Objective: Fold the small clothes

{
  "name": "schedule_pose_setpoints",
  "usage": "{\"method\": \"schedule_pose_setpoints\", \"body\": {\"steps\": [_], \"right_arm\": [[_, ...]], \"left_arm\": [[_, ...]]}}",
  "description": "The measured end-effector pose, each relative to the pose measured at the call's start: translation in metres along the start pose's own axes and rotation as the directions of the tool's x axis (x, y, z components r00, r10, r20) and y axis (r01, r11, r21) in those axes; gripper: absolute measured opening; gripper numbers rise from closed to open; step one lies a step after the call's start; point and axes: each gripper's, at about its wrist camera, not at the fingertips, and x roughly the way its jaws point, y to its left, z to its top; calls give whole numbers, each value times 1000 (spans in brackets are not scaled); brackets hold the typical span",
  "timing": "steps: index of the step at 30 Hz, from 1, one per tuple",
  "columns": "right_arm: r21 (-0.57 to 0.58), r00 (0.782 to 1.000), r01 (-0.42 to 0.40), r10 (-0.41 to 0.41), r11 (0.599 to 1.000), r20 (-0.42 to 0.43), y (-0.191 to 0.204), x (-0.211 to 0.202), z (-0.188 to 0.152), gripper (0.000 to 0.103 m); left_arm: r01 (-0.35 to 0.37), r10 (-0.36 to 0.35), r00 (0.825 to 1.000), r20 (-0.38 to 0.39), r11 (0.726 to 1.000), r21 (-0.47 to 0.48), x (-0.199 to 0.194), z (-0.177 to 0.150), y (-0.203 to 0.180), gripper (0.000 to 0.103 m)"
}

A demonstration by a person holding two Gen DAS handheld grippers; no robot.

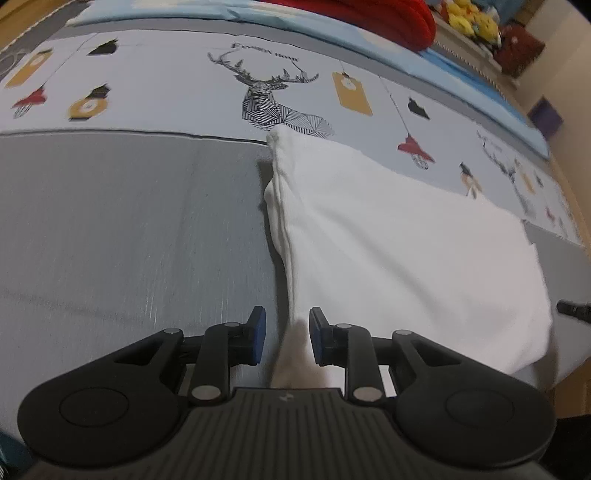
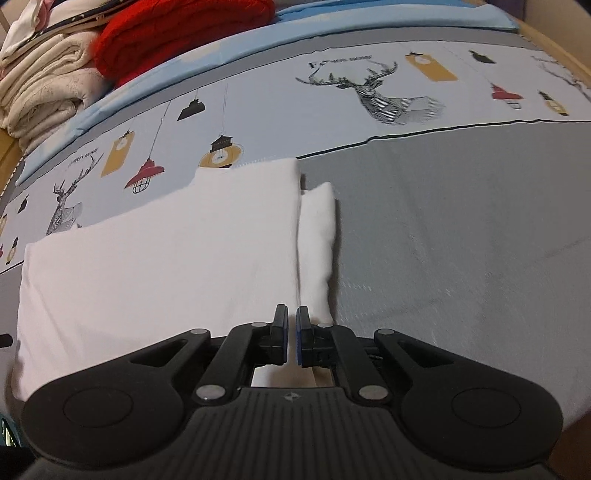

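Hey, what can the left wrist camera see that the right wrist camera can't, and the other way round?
Only the left wrist view shows the yellow plush toys and the left gripper, jaws apart with white cloth between them. Only the right wrist view shows the stack of cream blankets and the right gripper, jaws shut on the garment's edge. Both show the white garment on the printed bedsheet and the red knitted item.

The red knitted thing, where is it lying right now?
The red knit lies at the far edge of the bed, top left in the right wrist view, beside a stack of cream folded cloths, beyond the white garment.
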Motion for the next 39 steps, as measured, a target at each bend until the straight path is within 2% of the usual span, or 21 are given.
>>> {"method": "schedule_pose_setpoints", "body": {"steps": [2, 6, 8, 9, 10, 11, 14, 17, 18, 20, 22, 24, 26, 28, 30, 32, 33, 34, 35, 37, 39], "right_arm": [[8, 1000, -9, 9, 1000, 2, -2, -14, -5, 4], [-77, 999, -27, 30, 997, 37, 0, -39, -9, 4], [-43, 999, -31, 32, 999, 27, -6, -34, -16, 4], [-19, 1000, -28, 28, 999, 4, -8, -28, -17, 4], [-17, 999, -34, 34, 999, -10, -8, -23, -18, 4], [-24, 999, -40, 39, 999, -12, -7, -20, -17, 4], [-52, 996, -17, 13, 998, -85, -6, -1, -19, 4], [-89, 988, -9, -5, 996, -157, -5, 12, -23, 4], [-100, 985, -14, -4, 995, -170, -5, 14, -23, 4], [-120, 981, -30, 6, 992, -194, -6, 18, -24, 4], [-141, 977, -53, 22, 989, -213, -7, 18, -27, 1], [-158, 982, -83, 53, 984, -182, -8, 9, -25, 0], [-117, 985, -121, 104, 986, -137, -19, -4, -24, 0], [-86, 985, -78, 63, 993, -162, -32, -2, -25, 0], [-100, 976, -57, 35, 993, -214, -36, 5, -31, 0], [-125, 976, -57, 29, 991, -215, -35, 5, -32, 0], [-126, 981, -48, 23, 991, -194, -34, 2, -30, 0], [-123, 988, -29, 9, 992, -156, -33, -3, -26, 2], [-99, 994, -26, 15, 995, -110, -35, -10, -21, 3], [-31, 999, -27, 26, 999, -22, -41, -20, -13, 3], [17, 999, -17, 16, 1000, 40, -44, -25, -8, 3]], "left_arm": [[24, -24, 999, -35, 1000, -15, -13, -2, 0, 28], [-4, 2, 1000, 11, 990, 143, -39, -8, -21, 35], [24, -26, 999, 19, 995, 101, -33, -18, -15, 38], [53, -52, 999, -6, 997, 55, -23, -25, -9, 38], [48, -48, 993, -104, 999, -2, -7, -29, -3, 36], [33, -35, 989, -143, 999, -17, 0, -29, -2, 36], [31, -26, 993, -119, 999, 43, 5, -24, -10, 37], [30, -14, 980, -200, 997, 77, 19, -30, -13, 36], [14, 8, 978, -209, 994, 104, 21, -32, -15, 32], [7, 23, 977, -212, 990, 141, 22, -33, -18, 4], [13, 7, 987, -159, 992, 122, 12, -29, -13, 4], [57, -52, 994, -91, 997, 54, -2, -24, -1, 3], [30, -18, 989, -149, 996, 81, 6, -29, 0, 3], [-5, 46, 970, -240, 986, 165, 24, -38, -8, 4], [-2, 51, 965, -256, 982, 189, 28, -36, -12, 6], [2, 26, 975, -219, 992, 127, 23, -25, -8, 11], [15, -1, 984, -180, 997, 78, 18, -19, -3, 17], [31, -28, 991, -131, 999, 22, 13, -11, 2, 34], [40, -42, 995, -89, 999, -22, 9, -4, 6, 45], [41, -44, 998, -39, 995, -89, 10, 10, 8, 50], [38, -45, 998, -44, 990, -136, 19, 20, 7, 55]]}}
